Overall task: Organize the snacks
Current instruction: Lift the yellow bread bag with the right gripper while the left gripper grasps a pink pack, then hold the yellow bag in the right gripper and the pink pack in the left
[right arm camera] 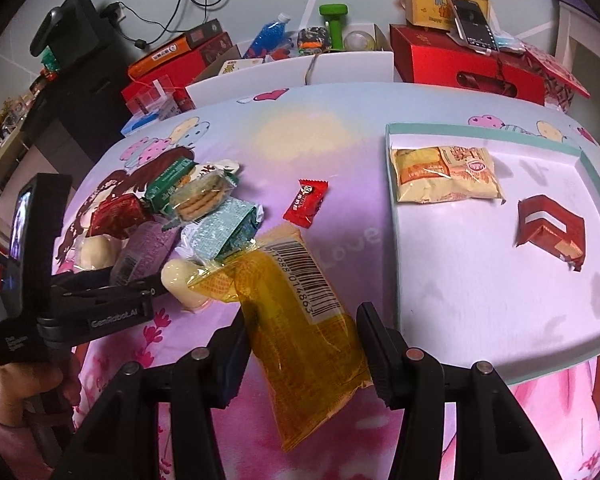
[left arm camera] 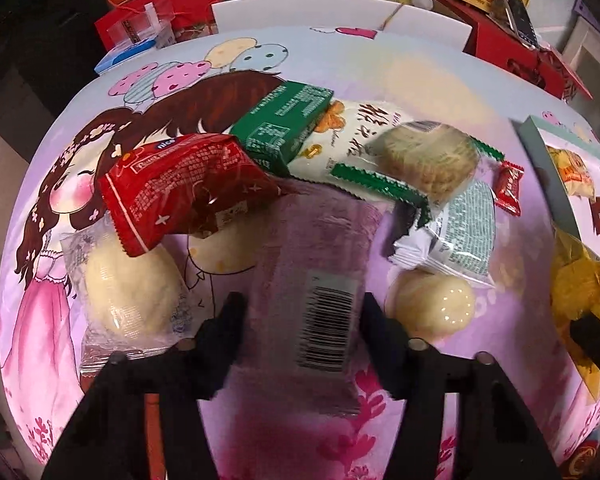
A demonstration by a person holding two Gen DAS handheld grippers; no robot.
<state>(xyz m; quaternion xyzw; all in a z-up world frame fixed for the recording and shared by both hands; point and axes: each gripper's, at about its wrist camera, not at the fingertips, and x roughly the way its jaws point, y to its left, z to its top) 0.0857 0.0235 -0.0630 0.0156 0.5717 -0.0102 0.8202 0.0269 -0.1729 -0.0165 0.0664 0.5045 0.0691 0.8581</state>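
My left gripper [left arm camera: 300, 316] has its fingers on both sides of a purple snack packet [left arm camera: 320, 280] with a barcode, touching it. My right gripper [right arm camera: 302, 332] has its fingers against both sides of a yellow snack packet [right arm camera: 300, 320] with a barcode. The pile of snacks lies ahead of the left gripper: a red packet [left arm camera: 180, 192], a green box [left arm camera: 284, 124], a round cracker pack [left arm camera: 428, 160] and pale buns [left arm camera: 132, 288]. A teal-rimmed tray [right arm camera: 392, 200] at the right holds an orange-yellow packet [right arm camera: 444, 174] and a red packet [right arm camera: 548, 228].
A small red candy [right arm camera: 306, 202] lies between the pile and the tray. The left gripper's body [right arm camera: 100, 300] shows at the right wrist view's left. Red gift boxes [right arm camera: 468, 64], a bottle [right arm camera: 266, 36] and a white box [right arm camera: 292, 72] stand behind the table.
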